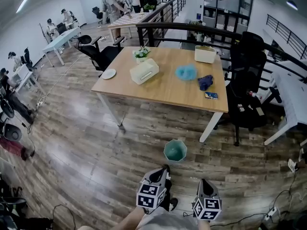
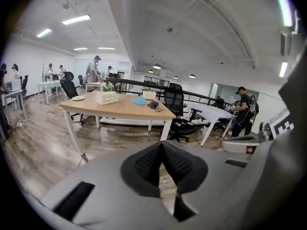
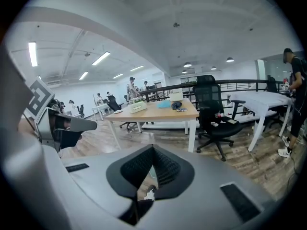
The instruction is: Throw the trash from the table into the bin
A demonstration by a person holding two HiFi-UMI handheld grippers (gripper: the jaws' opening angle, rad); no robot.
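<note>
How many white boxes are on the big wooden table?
2. The slotted box sits toward the left of the table, by the little plant; the plain box is near its far right corner. I see none hidden.

The left gripper (image 2: 162, 146) pointed toward a wooden table (image 2: 120, 111), its jaws meeting at the tips with nothing between. On the table lay a blue wad (image 2: 139, 100), possibly crumpled paper, near a dark lump (image 2: 153, 105) and a pale box (image 2: 107, 97).
</note>
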